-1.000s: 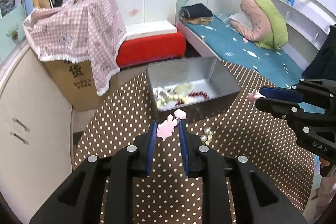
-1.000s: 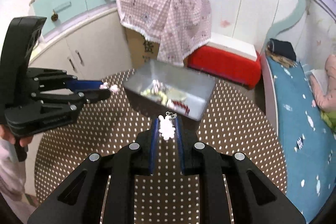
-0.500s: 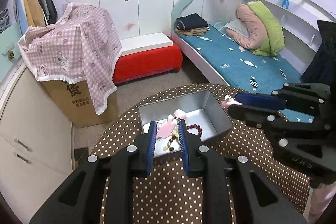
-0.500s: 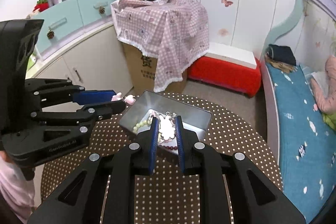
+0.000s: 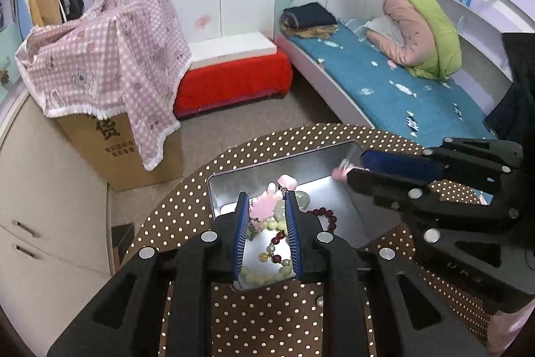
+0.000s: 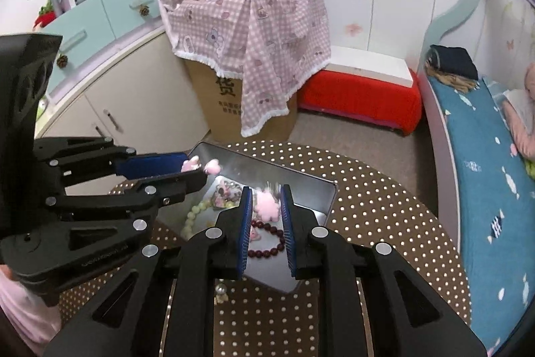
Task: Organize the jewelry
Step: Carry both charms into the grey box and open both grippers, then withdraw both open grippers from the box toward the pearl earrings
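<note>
Since both pink charms are bound for the metal tin [image 5: 267, 169] near the counter's far edge, each gripper's fingers stay narrowly pinched on one above its beads

Both tools angled down, left tool [image 5: 267, 206] & right tool [image 6: 265, 201] each w/ jaws nearly closed.

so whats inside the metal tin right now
In the metal tin: a dark red bead bracelet, a pale green bead string and a few small charms. The grippers, each holding a pink charm over it, hide part of the bottom.
</note>
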A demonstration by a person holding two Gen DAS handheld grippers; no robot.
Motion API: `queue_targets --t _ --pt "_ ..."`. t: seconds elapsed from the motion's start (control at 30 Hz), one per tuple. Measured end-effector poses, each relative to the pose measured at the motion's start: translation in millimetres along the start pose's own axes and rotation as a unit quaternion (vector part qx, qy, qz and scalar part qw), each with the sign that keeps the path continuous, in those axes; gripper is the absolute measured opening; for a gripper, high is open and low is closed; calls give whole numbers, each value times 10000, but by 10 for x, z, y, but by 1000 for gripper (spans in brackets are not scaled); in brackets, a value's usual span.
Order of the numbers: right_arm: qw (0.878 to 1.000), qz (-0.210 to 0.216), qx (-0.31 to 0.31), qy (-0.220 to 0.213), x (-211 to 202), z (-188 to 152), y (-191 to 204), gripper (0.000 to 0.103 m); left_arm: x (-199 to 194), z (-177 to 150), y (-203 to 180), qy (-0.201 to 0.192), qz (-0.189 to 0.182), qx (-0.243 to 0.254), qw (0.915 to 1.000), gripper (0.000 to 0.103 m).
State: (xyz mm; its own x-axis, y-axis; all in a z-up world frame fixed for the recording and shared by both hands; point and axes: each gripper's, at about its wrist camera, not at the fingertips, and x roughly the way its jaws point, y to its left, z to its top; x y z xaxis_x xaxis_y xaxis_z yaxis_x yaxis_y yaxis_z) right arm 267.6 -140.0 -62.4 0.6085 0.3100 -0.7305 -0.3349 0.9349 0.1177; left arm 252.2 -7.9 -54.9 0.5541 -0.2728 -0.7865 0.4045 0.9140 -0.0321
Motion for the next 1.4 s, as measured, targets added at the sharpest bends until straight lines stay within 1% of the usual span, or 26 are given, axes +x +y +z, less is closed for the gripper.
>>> queue_targets --t 0.03,0.07,0.1,0.13,0.17,0.2,0.27,0.4,0.57,0.7,0.8,0.9,1.0,1.13,1.27,1.4 --pt "10000 -76 27 11 8 -3 -16 20 24 -1 9 50 18 -18 10000 21" --pt "9999 -138 50 19 1 -18 -38 26 45 -3 22 89 42 -52 9999 23" --pt "9997 -223 77 19 2 -28 -58 33 56 -1 36 112 59 -80 9999 33" --pt "9995 -298 107 4 -3 -30 -72 59 66 -5 50 118 83 -121 9998 44" --pt "9988 -452 172 -68 -26 -39 -98 70 66 -15 58 106 128 -146 9998 45" --pt "9985 -498 213 -112 -49 -46 -124 70 69 -18 69 111 153 -170 9997 45" --pt "9985 -428 316 -121 -83 -51 -177 71 65 -37 89 139 102 -210 9996 45" --pt "9977 -578 324 -130 -152 -100 -234 71 30 -90 127 135 128 -242 9995 45" --pt "9975 -628 302 -85 -243 -197 -233 71 -48 -193 176 165 118 -322 9993 45" --pt "9972 -689 278 -61 -319 -281 -189 71 -142 -277 208 143 195 -329 9992 46" --pt "9974 -682 217 -50 -385 -353 -138 71 -217 -348 245 117 241 -376 9989 54" --pt "9972 -728 137 -15 -436 -454 -68 71 -288 -438 283 90 269 -430 9987 54" --pt "9978 -659 69 62 -453 -549 18 71 -318 -513 335 119 257 -508 9983 54" --pt "9982 -523 42 306 -370 -697 139 71 -323 -671 347 192 223 -570 9979 54" --pt "9967 -515 143 606 -167 -810 193 70 -269 -860 340 346 129 -632 9973 54" --pt "9954 -520 190 776 35 -868 258 70 -208 -1000 356 487 56 -698 9964 54"
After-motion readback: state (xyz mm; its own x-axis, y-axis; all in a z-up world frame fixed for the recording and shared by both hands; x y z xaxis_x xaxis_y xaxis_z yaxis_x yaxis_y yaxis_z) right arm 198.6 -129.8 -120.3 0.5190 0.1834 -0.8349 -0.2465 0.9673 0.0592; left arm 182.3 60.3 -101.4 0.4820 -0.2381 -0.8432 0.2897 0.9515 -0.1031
